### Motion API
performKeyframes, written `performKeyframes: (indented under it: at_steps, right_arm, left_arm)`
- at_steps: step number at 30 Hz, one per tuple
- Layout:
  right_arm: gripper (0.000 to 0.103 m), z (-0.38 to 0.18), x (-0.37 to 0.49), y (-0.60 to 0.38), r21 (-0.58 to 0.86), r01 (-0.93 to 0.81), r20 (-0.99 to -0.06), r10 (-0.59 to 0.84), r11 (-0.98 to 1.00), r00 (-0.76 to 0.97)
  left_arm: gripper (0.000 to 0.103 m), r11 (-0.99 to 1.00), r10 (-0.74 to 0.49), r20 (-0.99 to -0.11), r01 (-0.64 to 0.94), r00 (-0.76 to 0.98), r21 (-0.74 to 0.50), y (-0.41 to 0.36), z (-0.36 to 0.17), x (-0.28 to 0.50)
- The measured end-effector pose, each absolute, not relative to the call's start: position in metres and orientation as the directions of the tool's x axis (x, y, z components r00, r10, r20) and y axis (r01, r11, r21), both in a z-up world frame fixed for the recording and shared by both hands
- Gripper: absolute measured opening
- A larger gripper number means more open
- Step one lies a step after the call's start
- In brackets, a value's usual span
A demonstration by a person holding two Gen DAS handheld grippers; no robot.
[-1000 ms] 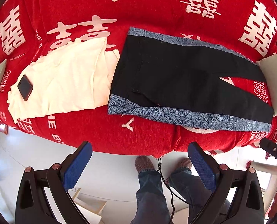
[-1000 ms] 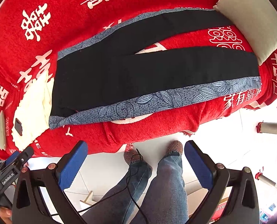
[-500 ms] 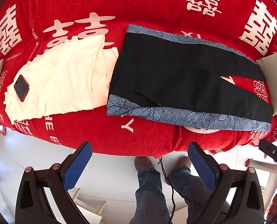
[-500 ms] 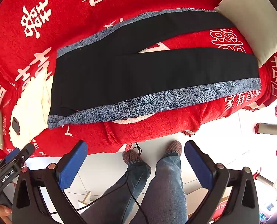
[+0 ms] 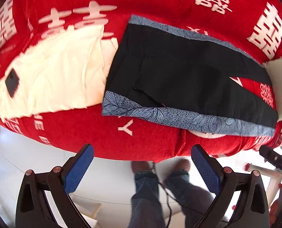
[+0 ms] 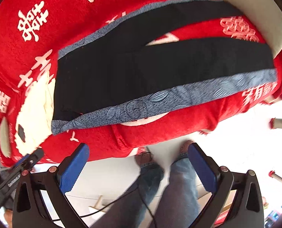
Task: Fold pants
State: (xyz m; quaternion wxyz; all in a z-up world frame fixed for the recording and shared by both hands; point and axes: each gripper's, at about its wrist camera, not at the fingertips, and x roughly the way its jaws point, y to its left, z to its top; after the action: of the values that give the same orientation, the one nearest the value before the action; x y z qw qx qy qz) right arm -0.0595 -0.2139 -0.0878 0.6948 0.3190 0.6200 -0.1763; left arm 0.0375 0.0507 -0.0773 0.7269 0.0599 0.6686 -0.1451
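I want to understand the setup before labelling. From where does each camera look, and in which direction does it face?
Left wrist: sits on the left gripper, above the floor before the red-covered surface, facing the waist end of the black pants and the cream cloth; the person's jeans and shoes show below.
Right wrist: sits on the right gripper, facing the pants more toward the leg ends and a pale cushion; same legs show.
Shared: pants, cream cloth, dark phone-like object, both grippers open.

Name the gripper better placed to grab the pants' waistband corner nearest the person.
Left. The left gripper hangs open just below the pants waistband corner; the right gripper faces mid-leg, with that corner off to its side.
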Motion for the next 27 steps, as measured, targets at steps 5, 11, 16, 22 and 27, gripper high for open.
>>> performKeyframes:
  at_steps: [5,11,16,22,27]
  right_arm:
    - [0.103,-0.131,-0.065,-0.227,0.377,0.681,-0.926,0.268,0.628,0.266]
    - [0.071,-0.209,-0.077,-0.253,0.578,0.705,-0.808,0.411,0.411,0.422]
    - [0.069,-0.261,-0.09,-0.267,0.696,0.67,-0.695,0.478,0.259,0.537]
    - [0.069,-0.285,-0.099,-0.277,0.79,0.598,-0.576,0.499,0.137,0.647]
    - [0.068,-0.279,-0.098,-0.282,0.842,0.535,-0.499,0.478,0.07,0.723]
  left_arm:
    - [0.103,0.965,-0.198,-0.98,0.183,0.031,-0.19,0.055,-0.124,0.049]
    - [0.103,0.949,-0.304,-0.952,0.079,-0.034,-0.306,0.05,-0.185,0.057]
    - [0.103,0.944,-0.326,-0.945,0.043,-0.039,-0.327,0.045,-0.212,0.059]
    - [0.103,0.937,-0.346,-0.937,0.029,-0.047,-0.347,0.036,-0.223,0.065]
    - [0.103,0.928,-0.371,-0.927,0.025,-0.06,-0.373,0.022,-0.228,0.073]
